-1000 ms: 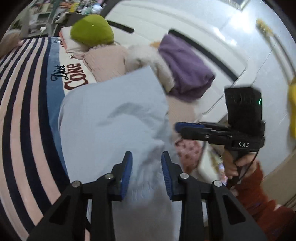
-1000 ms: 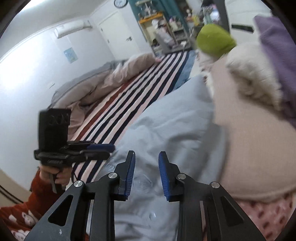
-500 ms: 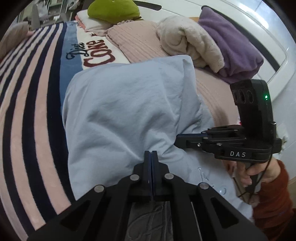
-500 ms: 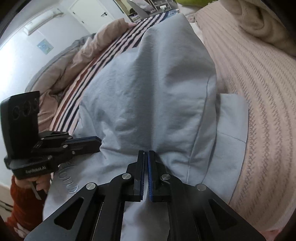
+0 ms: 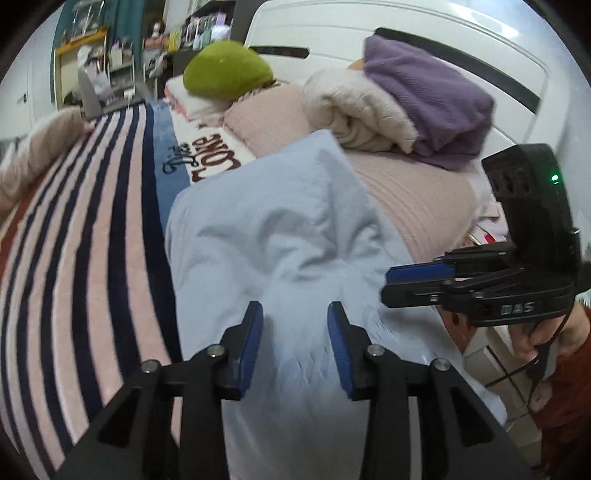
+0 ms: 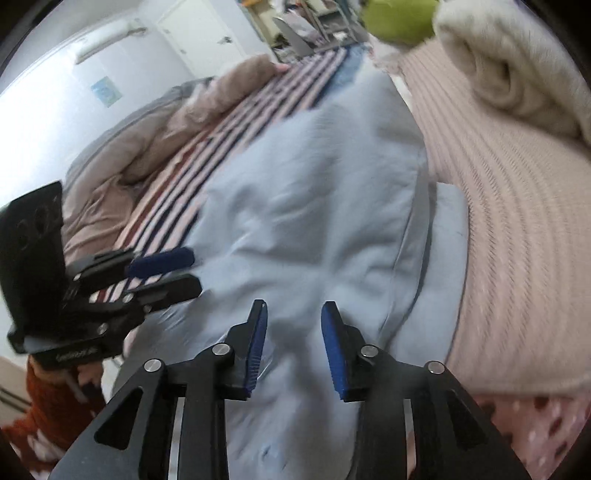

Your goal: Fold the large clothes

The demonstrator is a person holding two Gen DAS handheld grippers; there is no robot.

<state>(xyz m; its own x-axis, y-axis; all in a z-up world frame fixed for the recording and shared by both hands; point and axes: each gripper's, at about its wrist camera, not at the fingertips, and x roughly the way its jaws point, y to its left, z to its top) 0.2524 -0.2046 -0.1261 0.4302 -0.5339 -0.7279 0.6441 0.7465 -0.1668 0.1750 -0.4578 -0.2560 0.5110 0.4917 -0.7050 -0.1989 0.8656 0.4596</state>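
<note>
A large light blue garment (image 5: 277,240) lies folded over itself on the bed, its near end running under both grippers. My left gripper (image 5: 295,332) hovers over that near end, its jaws opening; the blue pads (image 5: 255,343) stand apart and do not press the cloth. In the right wrist view the same blue garment (image 6: 314,221) fills the middle. My right gripper (image 6: 293,339) hangs above its near edge, jaws also opening, with cloth below the gap but not pinched. Each view shows the other tool: the right gripper (image 5: 388,284) and the left gripper (image 6: 195,271).
A pink and navy striped bedcover (image 5: 74,258) lies left of the garment. A pink knitted piece (image 5: 424,199), a cream sweater (image 5: 354,110), a purple knit (image 5: 424,99) and a green cushion (image 5: 225,70) sit by the white headboard (image 5: 369,33). A beige duvet (image 6: 129,147) is bunched at the far side.
Half a second ago both grippers were shut over the blue cloth's near edge. Now both stand open above it, and the cloth lies loose beneath them.
</note>
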